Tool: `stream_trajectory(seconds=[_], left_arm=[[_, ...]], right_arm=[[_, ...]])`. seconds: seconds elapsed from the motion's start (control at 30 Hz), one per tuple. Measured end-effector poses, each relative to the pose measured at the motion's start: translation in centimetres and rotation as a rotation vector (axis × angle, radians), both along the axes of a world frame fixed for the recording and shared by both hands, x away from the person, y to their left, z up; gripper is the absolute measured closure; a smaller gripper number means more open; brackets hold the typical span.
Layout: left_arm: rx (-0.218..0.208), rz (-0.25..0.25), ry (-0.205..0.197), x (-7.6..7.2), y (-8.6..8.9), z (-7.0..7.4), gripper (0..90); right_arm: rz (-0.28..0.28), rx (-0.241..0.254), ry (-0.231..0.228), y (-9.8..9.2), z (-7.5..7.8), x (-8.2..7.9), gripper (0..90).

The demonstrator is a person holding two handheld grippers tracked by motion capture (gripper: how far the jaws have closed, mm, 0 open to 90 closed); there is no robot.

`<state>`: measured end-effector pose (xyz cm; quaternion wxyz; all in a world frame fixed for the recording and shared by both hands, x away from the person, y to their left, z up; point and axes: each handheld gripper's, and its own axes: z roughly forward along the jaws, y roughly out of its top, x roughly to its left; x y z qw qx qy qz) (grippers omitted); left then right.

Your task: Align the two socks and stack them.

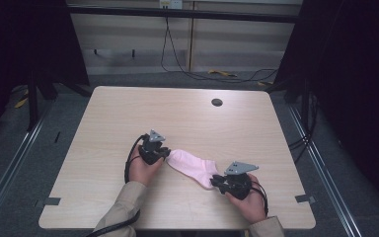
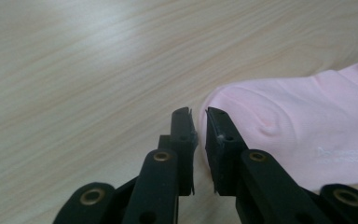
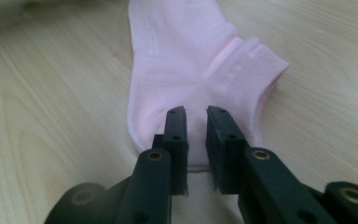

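Note:
A pink ankle sock (image 1: 193,166) lies flat on the light wooden table (image 1: 177,113), running from upper left to lower right. My left gripper (image 1: 166,154) rests at its toe end. In the left gripper view the rounded toe (image 2: 298,121) lies just beside the right jaw. The left gripper (image 2: 199,116) stands slightly open, with nothing in the narrow gap. My right gripper (image 1: 216,180) sits at the heel and cuff end. In the right gripper view its jaws (image 3: 196,114) stand over the sock (image 3: 182,60) near its edge, shut on the fabric.
A dark round hole (image 1: 217,102) sits in the tabletop at the far right. Black cables (image 1: 212,74) trail on the floor beyond the table. Dark frames and curtains stand at both sides. Bare wood stretches behind and to the left of the sock.

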<state>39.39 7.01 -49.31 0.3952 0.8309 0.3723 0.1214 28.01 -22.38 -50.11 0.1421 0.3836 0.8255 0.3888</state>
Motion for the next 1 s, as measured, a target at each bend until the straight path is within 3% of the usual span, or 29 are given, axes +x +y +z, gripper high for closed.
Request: stream_trajectory(seconds=[0.13, 0.27, 0.3, 0.33, 0.37, 0.5, 0.77, 1.0], left_arm=[[-0.041, -0.016, 0.008, 0.3, -0.6, 0.0, 81.7], [-0.003, -0.039, 0.016, 0.7, -1.2, -0.6, 83.1], [-0.009, -0.041, 0.024, 0.8, -1.4, -0.9, 84.9], [0.012, -0.048, 0.026, 0.7, -1.4, -1.0, 88.2], [0.001, -0.045, 0.024, 0.7, -1.5, -1.0, 89.5], [0.011, -0.049, 0.024, 0.5, -1.5, -0.4, 90.0], [-0.049, -0.032, -0.027, 0.8, -1.3, 1.6, 90.0], [-0.021, -0.028, 0.001, 1.4, -2.2, 0.4, 90.0]], right_arm=[[0.003, 0.004, 0.002, -0.1, 0.0, 0.0, 78.4], [0.007, 0.004, 0.000, -0.1, 0.0, 0.1, 78.4], [0.006, 0.005, 0.000, -0.1, 0.0, 0.1, 78.4], [0.006, 0.004, 0.000, -0.1, 0.0, 0.0, 78.4], [0.006, 0.004, -0.001, -0.1, 0.0, 0.0, 78.4], [0.007, 0.006, 0.000, -0.1, -0.1, 0.1, 78.4], [0.005, 0.006, 0.000, 0.0, 0.0, 0.1, 78.4], [0.007, 0.005, 0.001, 0.0, 0.0, 0.1, 78.4]])
